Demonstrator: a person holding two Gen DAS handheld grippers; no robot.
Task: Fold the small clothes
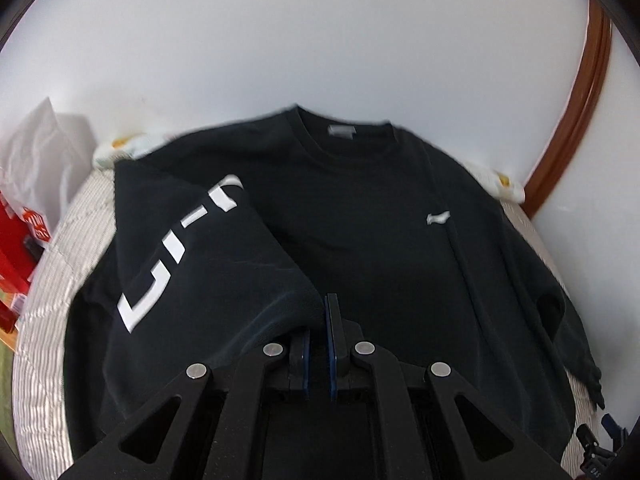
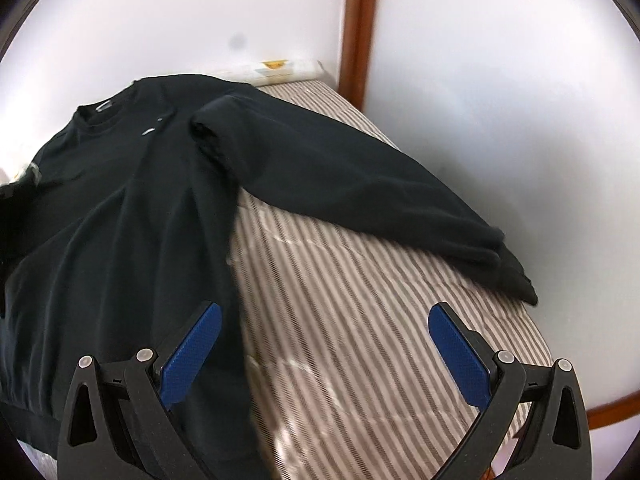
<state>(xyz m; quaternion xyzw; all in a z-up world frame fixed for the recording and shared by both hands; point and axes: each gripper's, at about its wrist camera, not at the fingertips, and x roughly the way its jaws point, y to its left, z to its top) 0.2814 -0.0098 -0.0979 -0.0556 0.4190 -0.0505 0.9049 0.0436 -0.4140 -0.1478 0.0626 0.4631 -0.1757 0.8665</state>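
Note:
A black sweatshirt lies front-up on a striped bed cover, with a small white chest logo. Its left sleeve with white lettering is folded over the body. My left gripper is shut on that sleeve's cuff, above the sweatshirt's middle. In the right wrist view the sweatshirt body lies at left and its other sleeve stretches out to the right across the cover. My right gripper is open and empty above the cover, its left finger next to the sweatshirt's side edge.
The striped bed cover ends near a white wall with brown wood trim. A pillow lies at the head. A white plastic bag and red box stand at the left side.

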